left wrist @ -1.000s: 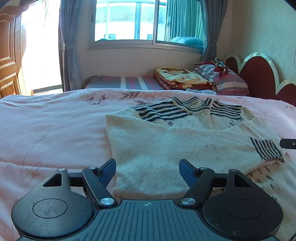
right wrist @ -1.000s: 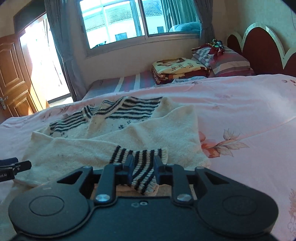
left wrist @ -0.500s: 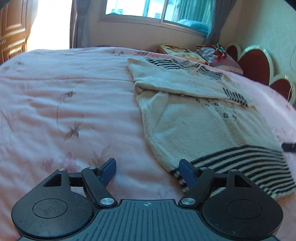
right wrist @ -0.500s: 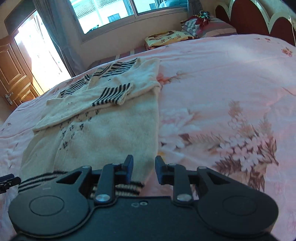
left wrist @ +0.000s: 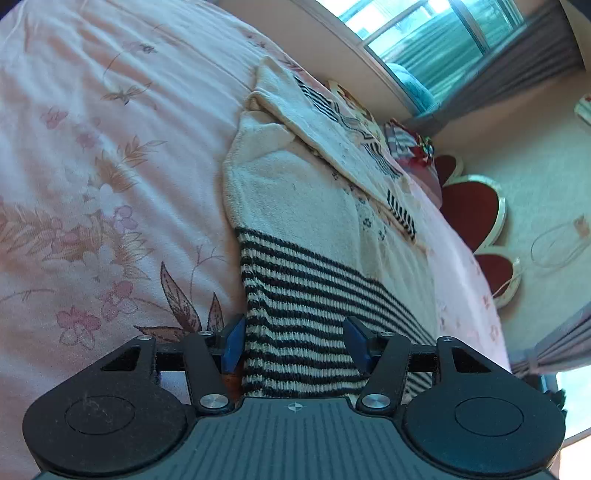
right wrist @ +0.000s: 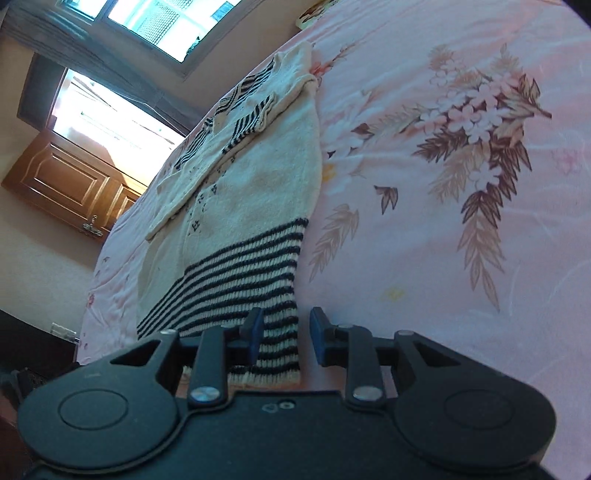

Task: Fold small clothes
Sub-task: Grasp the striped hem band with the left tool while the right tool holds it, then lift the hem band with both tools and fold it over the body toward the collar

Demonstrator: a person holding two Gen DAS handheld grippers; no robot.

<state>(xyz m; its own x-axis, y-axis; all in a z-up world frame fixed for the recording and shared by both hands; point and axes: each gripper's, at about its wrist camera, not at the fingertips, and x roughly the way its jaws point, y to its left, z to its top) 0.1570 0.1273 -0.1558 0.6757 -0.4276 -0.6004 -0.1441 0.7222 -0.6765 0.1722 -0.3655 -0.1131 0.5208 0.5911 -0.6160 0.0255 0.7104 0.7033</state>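
Observation:
A cream knit sweater (left wrist: 295, 206) with black stripes lies flat on the pink floral bedspread (left wrist: 92, 177), both sleeves folded across its chest. My left gripper (left wrist: 293, 345) is open, its blue fingers straddling the left corner of the striped hem (left wrist: 306, 314). The sweater also shows in the right wrist view (right wrist: 258, 184). My right gripper (right wrist: 286, 338) is open over the right corner of the hem (right wrist: 251, 280), fingers either side of the sweater's edge. Neither grips the cloth.
The bedspread (right wrist: 443, 184) stretches wide on both sides of the sweater. A red scalloped headboard (left wrist: 472, 206) and folded bedding (left wrist: 406, 144) lie at the far end. A wooden door (right wrist: 74, 184) and a window (right wrist: 177, 22) stand beyond the bed.
Both grippers have moved from the folded sleeves down to the striped hem and tilted. The right gripper has let go of the sleeve cuff and opened.

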